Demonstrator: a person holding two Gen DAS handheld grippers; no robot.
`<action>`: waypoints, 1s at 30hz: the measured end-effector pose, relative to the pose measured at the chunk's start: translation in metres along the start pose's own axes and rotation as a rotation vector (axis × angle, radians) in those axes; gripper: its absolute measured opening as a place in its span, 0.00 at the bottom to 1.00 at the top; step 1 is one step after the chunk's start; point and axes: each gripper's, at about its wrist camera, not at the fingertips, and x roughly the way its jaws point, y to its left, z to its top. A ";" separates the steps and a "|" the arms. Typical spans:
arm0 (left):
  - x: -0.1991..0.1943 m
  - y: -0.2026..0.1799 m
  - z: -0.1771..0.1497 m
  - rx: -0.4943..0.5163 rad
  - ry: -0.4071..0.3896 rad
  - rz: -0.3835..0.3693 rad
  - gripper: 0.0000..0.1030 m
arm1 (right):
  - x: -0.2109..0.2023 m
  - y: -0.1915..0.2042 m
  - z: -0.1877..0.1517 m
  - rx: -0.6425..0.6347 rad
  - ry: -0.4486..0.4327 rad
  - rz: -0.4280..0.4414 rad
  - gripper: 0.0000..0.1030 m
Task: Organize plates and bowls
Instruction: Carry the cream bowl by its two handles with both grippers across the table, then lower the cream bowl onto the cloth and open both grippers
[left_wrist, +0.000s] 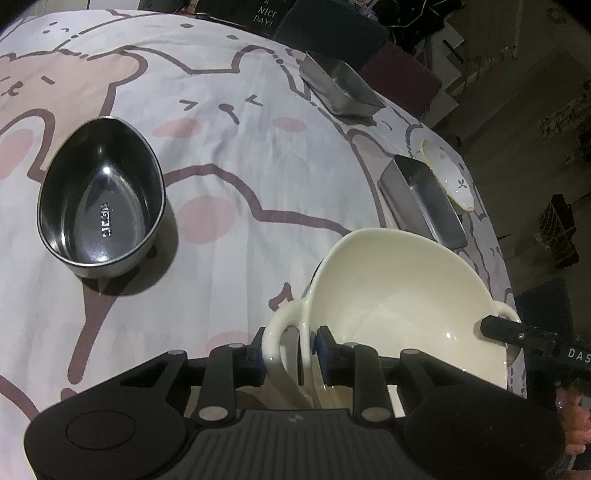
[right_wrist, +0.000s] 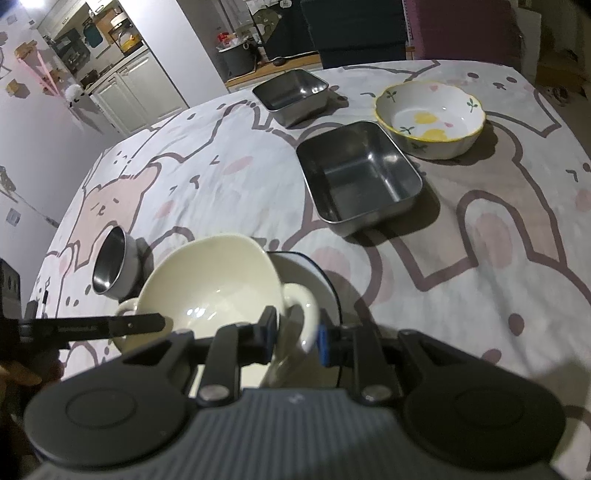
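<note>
A cream two-handled bowl (left_wrist: 399, 295) (right_wrist: 214, 280) sits tilted on a white plate with a dark blue rim (right_wrist: 325, 284) near the table's front edge. My left gripper (left_wrist: 290, 350) straddles one loop handle (left_wrist: 284, 343). Its pads stand just off the handle, so it is open. My right gripper (right_wrist: 295, 332) is shut on the opposite handle (right_wrist: 303, 314). One finger of each gripper shows in the other's view, at the far handle.
A steel oval bowl (left_wrist: 101, 199) (right_wrist: 110, 262) stands left of the cream bowl. Two rectangular steel containers (right_wrist: 360, 177) (right_wrist: 291, 94) and a floral ceramic bowl (right_wrist: 430, 118) sit farther back. The bear-print tablecloth (left_wrist: 240, 155) covers the table; chairs stand behind.
</note>
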 end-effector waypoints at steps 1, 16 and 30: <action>0.001 0.000 0.000 -0.001 0.003 0.000 0.28 | 0.000 -0.001 0.000 0.001 -0.002 0.002 0.26; 0.011 -0.004 -0.008 0.009 0.025 0.000 0.30 | -0.005 -0.003 -0.001 -0.002 -0.006 0.002 0.25; 0.011 -0.012 -0.008 0.058 0.010 0.028 0.30 | 0.001 -0.007 -0.003 -0.003 0.019 -0.017 0.25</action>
